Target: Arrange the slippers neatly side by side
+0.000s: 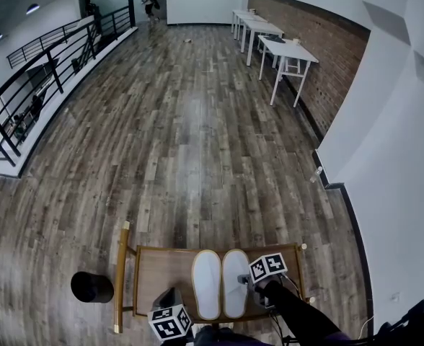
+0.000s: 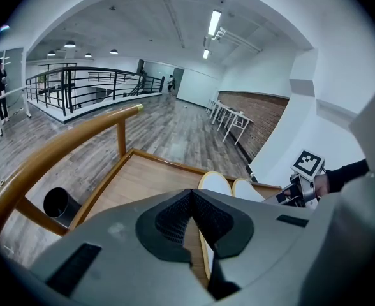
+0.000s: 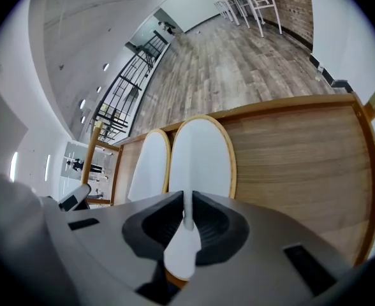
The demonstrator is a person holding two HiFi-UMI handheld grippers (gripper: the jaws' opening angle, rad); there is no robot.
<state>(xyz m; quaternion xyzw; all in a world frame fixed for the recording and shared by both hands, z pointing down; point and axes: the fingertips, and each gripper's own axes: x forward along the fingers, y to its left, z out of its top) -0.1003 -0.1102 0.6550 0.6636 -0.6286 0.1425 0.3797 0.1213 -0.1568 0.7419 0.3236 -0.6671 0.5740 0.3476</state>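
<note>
One wooden surface (image 1: 161, 271) with a raised rim carries two white slippers laid side by side and touching along their length: the left slipper (image 1: 206, 285) and the right slipper (image 1: 235, 283). The right tongs (image 3: 186, 218) are closed on white material at the near end of the right slipper. The left tongs (image 2: 191, 199) are closed with nothing between them, above the surface just beside the left slipper.
</note>
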